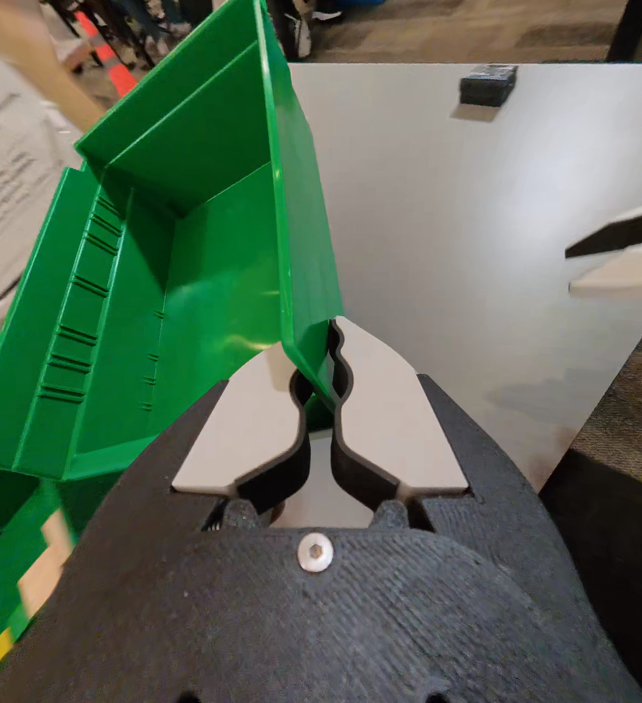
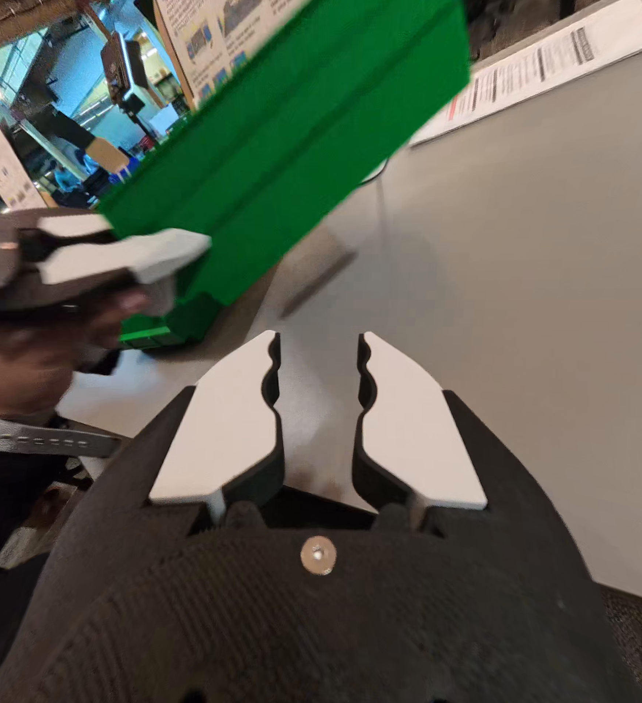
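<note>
My left gripper (image 1: 317, 342) is shut on the near rim of a green plastic bin (image 1: 212, 289) and holds it tilted, its open inside empty and turned toward the camera. A second green bin (image 1: 3, 532) lies below it at the lower left. In the right wrist view the held green bin (image 2: 292, 152) hangs tilted above the white table (image 2: 502, 304), with the left gripper (image 2: 182, 258) clamped on its edge. My right gripper (image 2: 318, 338) is open and empty, low over the table, to the right of the bin. It also shows at the right edge of the left wrist view (image 1: 623, 258).
A small black block (image 1: 487, 84) sits at the table's far edge. Printed sheets (image 2: 540, 68) lie at the far right of the table. A hand and a wrist strap (image 2: 41, 443) show at the left. Carpet floor lies around the table, with poster boards behind.
</note>
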The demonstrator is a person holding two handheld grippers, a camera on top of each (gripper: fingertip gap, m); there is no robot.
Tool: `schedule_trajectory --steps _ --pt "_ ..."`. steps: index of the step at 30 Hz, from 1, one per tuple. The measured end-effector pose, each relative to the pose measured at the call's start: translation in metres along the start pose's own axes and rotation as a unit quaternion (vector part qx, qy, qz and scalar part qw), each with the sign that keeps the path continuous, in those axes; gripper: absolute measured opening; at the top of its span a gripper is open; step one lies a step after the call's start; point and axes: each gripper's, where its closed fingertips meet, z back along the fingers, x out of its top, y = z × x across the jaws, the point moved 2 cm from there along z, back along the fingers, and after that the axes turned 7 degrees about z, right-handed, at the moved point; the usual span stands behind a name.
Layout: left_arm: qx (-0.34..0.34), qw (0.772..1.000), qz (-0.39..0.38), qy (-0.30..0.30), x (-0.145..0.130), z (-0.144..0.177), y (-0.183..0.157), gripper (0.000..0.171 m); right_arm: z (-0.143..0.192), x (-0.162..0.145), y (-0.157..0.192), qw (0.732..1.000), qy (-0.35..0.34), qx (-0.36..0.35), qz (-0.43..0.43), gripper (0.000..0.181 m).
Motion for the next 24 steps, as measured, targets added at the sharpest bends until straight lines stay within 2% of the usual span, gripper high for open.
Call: schedule_trajectory --steps 4,7,11,13,14,16,20,24 --pt "-0.040 0.999 -0.005 0.029 0.013 -0.055 -0.048 0.008 0.016 0.003 0.006 0.999 -0.011 -0.007 0.033 0.041" --pt "-0.057 0.997 0.007 0.046 0.016 -0.089 -0.069 0.008 0.026 0.010 0.004 0.999 -0.028 -0.016 0.043 0.043" --pt "-0.045 0.998 -0.013 0.039 0.020 -0.120 -0.095 0.007 0.033 0.015 -0.003 0.998 -0.044 -0.021 0.036 0.042" --pt "-0.062 0.997 -0.013 0.037 0.020 -0.129 -0.116 0.007 0.035 0.014 -0.009 0.998 -0.052 -0.021 0.030 0.041" --pt "-0.069 0.997 -0.010 0.036 0.020 -0.133 -0.125 0.008 0.036 0.014 -0.016 0.998 -0.051 -0.033 0.025 0.033" --pt "-0.075 0.997 -0.005 0.030 0.023 -0.139 -0.137 0.009 0.041 0.015 -0.027 0.997 -0.060 -0.048 0.014 0.033" --pt "-0.077 0.997 -0.024 0.004 0.032 -0.141 -0.149 0.013 0.053 0.012 -0.046 0.993 -0.067 -0.093 0.006 0.041" --pt "-0.059 0.997 -0.032 -0.029 0.051 -0.128 -0.145 0.016 0.061 0.015 -0.059 0.988 -0.088 -0.123 -0.010 0.047"
